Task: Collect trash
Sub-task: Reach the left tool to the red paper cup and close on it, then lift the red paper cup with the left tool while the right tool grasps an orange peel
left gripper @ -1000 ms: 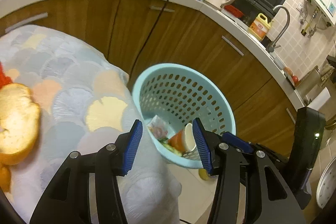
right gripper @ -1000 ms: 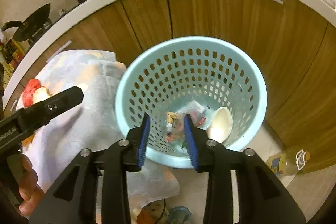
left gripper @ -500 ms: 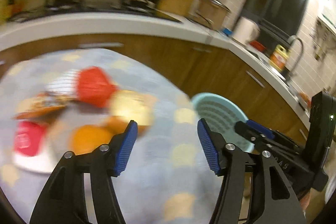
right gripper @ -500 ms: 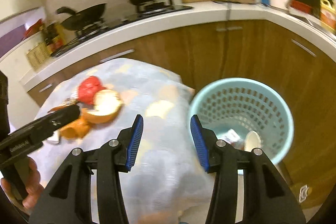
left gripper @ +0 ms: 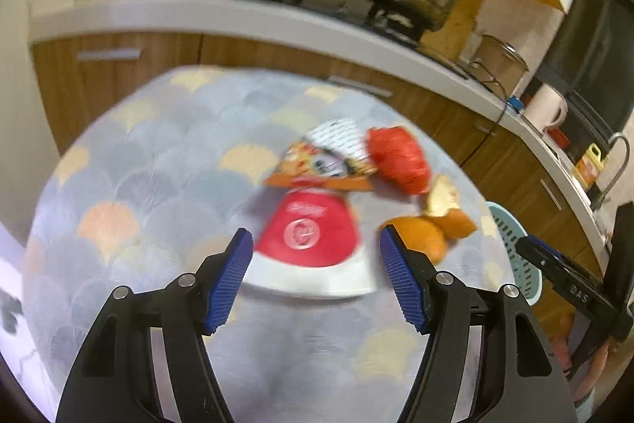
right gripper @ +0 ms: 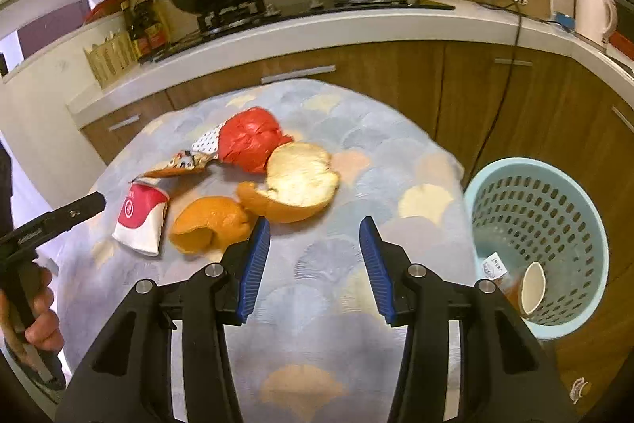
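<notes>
Closing too soon is the main risk: the left gripper, its jaws just opened wider and empty, hangs over the red-and-white carton, which could be nudged off the table rather than caught. The right gripper, half open and empty, is aimed at bare cloth near the peels; these could tear or slip. The basket stands low on the right. The left view is blurred, the wrappers overlap, and the basket's contents are poorly made out.

Both wrist views look down, sharing the table trash.
</notes>
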Demonstrator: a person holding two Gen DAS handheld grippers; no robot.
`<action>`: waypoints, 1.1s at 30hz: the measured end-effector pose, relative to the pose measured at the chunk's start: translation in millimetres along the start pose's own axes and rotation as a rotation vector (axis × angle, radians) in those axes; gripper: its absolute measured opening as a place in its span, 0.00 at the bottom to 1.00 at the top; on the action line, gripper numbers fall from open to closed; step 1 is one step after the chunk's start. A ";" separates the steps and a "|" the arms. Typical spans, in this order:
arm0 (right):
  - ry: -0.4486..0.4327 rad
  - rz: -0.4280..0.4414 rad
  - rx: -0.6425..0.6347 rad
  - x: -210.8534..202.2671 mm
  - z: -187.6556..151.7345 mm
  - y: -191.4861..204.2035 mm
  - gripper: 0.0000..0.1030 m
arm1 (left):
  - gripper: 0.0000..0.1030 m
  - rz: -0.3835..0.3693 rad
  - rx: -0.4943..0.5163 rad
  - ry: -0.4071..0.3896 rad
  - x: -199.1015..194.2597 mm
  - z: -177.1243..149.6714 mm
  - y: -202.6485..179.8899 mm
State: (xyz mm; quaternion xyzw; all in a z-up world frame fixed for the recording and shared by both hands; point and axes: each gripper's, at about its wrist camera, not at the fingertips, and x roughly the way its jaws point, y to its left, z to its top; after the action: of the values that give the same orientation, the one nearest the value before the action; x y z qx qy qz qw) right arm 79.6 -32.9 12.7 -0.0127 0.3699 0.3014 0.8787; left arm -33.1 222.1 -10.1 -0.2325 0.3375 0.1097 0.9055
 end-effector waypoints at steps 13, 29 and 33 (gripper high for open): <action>0.027 0.005 -0.032 13.2 2.1 9.9 0.42 | 0.64 -0.032 -0.015 0.092 47.4 -3.1 10.1; 0.081 0.149 -0.134 30.5 4.3 66.8 0.53 | 0.31 -0.061 0.001 0.002 33.6 -9.7 -11.3; 0.097 0.162 -0.159 41.7 8.2 82.0 0.54 | 0.30 -0.073 -0.009 -0.011 26.0 -10.8 -8.4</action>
State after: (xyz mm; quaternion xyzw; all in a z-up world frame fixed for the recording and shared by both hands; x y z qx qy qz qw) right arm 63.4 57.9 7.7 -0.0671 0.3866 0.3991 0.8287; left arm -16.8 210.6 -31.6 -0.2483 0.3234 0.0795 0.9096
